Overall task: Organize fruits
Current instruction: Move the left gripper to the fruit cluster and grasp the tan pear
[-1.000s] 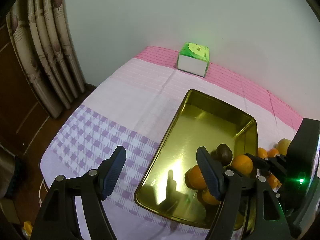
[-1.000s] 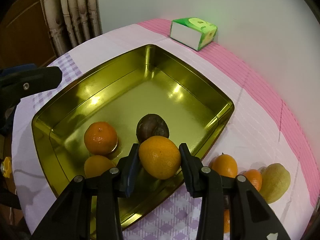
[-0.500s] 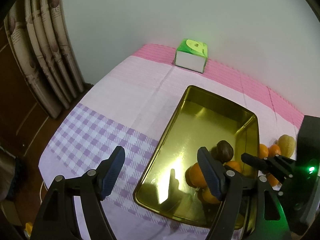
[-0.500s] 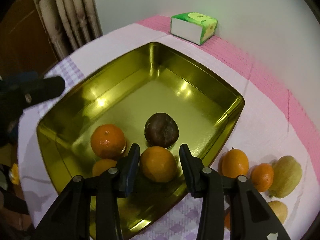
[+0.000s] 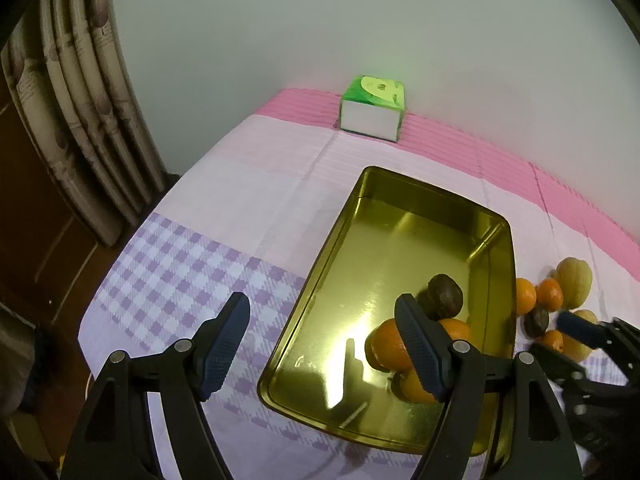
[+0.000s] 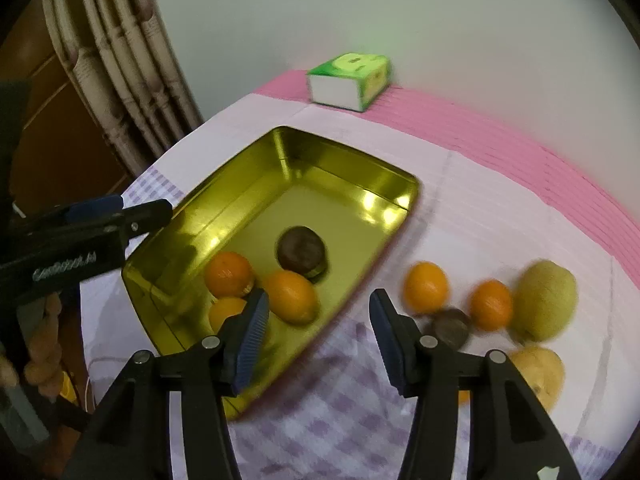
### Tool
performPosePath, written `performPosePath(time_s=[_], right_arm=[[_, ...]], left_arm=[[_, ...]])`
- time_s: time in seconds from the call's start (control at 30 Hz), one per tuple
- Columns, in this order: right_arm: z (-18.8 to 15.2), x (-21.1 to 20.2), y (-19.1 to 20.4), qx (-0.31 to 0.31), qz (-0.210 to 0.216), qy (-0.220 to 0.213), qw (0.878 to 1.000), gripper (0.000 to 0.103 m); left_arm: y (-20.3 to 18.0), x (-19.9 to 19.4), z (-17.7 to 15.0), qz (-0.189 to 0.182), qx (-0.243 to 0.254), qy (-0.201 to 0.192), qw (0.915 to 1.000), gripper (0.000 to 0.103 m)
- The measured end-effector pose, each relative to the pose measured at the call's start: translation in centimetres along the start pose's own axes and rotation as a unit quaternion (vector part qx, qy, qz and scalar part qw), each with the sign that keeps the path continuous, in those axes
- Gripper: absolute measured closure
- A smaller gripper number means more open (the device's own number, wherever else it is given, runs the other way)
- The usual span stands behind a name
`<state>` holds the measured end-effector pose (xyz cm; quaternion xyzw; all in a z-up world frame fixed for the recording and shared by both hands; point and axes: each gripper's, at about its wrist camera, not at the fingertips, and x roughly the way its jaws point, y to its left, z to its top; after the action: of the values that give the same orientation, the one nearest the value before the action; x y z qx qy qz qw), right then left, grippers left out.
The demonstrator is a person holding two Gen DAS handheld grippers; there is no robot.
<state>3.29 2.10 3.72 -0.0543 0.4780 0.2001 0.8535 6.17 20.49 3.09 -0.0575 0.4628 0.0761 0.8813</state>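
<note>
While our right gripper [image 6: 318, 322] hangs over the near right rim of the gold tray [image 6: 352, 168], its fingers [image 6: 250, 338] stand apart with nothing between them, having just been opening. Inside the tray, at its near end, we see an oval orange [image 6: 291, 296] lying free beside a dark round fruit [image 6: 301, 249], with a rounder orange [image 6: 229, 273] to its left and a fourth, partly hidden orange [image 6: 226, 312] nearest the tray's front wall. Outside the tray, to its right on the cloth-covered bench [image 6: 460, 200], lie two small oranges [image 6: 425, 287], a second dark fruit [image 6: 450, 326] and two yellow-green pears [image 6: 546, 300]. Our left gripper [image 5: 322, 346] hovers at the tray's near left corner, fingers [image 5: 224, 344] wide apart and empty, one over the checked cloth and the other over the fruit in the tray. A green and white box [image 5: 372, 108] stands beyond the tray's far end, against the wall.
</note>
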Motion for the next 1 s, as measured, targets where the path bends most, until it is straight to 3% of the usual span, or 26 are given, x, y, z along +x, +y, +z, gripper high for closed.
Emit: performPosePath(time_s=[0.27,0.6,0.87,1.0], right_arm=[[-4.4,-3.5,-6.1,0.056,-0.053,0.003,0.997,0.051],[-9.3,-5.9,-12.8,0.133,-0.092,0.008,0.987,0.048],[-10.7,-7.0,-15.7,0.17,-0.113,-0.004,0.979,0.041],[-11.5,-7.8,-16.6,0.18,-0.125,-0.008,0.976,0.035]], left_arm=[[-2.0,-0.2,-0.6,-0.01,0.031,-0.001,0.9995,0.028],[-7.0,-1.2,-2.3,-0.055,0.098,0.003,0.9936,0.028],[-13.3,-2.3,-2.3,-0.107,0.145,0.014,0.9836,0.025],[-17.3,-2.5,-2.8,-0.151,0.183,0.024,0.9711,0.018]])
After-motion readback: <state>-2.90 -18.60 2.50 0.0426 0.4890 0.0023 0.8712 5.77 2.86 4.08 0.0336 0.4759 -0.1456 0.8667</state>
